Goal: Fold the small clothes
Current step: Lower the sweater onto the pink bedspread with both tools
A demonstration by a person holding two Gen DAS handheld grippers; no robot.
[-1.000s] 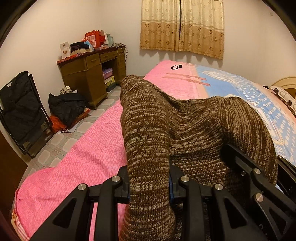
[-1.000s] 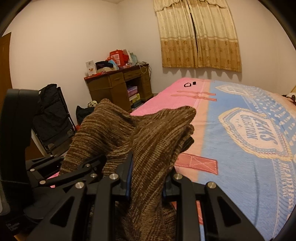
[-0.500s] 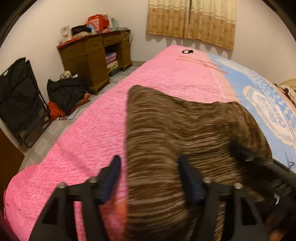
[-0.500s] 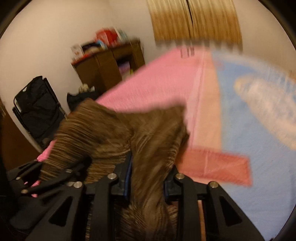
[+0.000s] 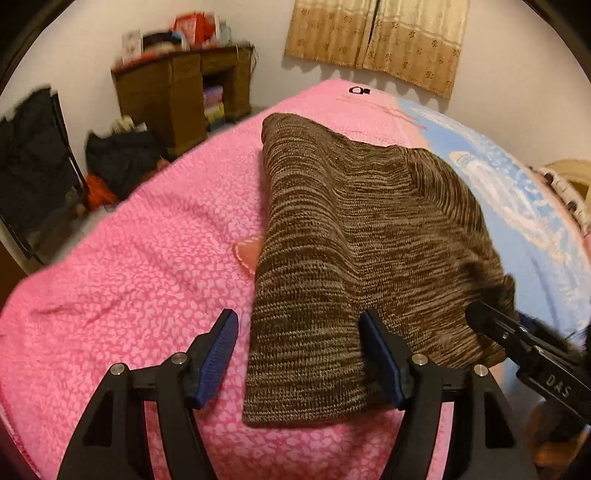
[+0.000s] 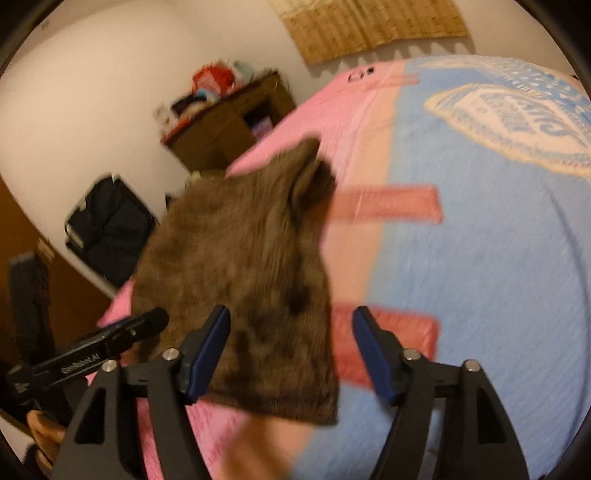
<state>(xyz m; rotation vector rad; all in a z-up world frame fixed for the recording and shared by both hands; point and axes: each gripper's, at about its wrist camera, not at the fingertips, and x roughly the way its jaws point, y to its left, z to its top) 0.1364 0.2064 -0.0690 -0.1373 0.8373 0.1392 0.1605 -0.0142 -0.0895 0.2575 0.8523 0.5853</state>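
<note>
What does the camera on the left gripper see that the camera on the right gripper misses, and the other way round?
Only the left view shows the left gripper with open jaws astride the near left edge of the brown knitted garment, and a pink heart patch on the bedspread.

Only the right view shows the right gripper, also open over the garment's near edge, and the white emblem on the blue half.

Both show the garment lying on the pink and blue bedspread, the wooden desk and the curtains.

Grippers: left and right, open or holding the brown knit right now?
Left gripper: open, jaws just widened, brown knit garment lies loose between them.
Right gripper: open, jaws just widened, garment released.
</note>
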